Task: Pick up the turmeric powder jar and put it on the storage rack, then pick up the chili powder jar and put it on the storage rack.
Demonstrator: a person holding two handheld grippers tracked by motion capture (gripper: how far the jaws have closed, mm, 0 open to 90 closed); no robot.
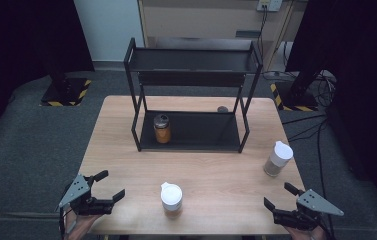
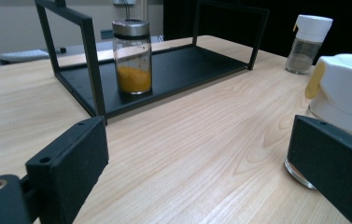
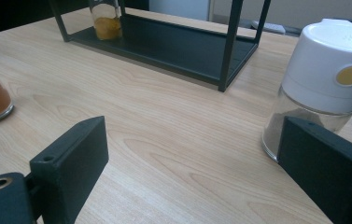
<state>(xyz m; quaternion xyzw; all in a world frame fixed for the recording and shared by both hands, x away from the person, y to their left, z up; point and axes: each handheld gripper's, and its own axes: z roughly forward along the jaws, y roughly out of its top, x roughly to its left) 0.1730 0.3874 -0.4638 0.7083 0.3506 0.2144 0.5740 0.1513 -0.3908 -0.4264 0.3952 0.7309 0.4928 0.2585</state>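
One spice jar of yellow powder (image 1: 162, 128) already stood on the lower shelf of the black rack (image 1: 191, 131); two white-capped jars remained on the tabletop (image 1: 216, 170), one near centre (image 1: 171, 198), one at right (image 1: 277, 159). Both the left gripper (image 1: 107, 186) and right gripper (image 1: 279, 196) hovered at the near edge, fingers wide open, holding nothing.

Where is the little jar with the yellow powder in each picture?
High view: the yellow-powder jar stands at the left end of the black rack's bottom shelf.
Left gripper view: the jar is upper middle, on that shelf, behind the rack's near post.
Right gripper view: the jar is at the top left, cut off by the edge.
Shared landmark: the black rack.
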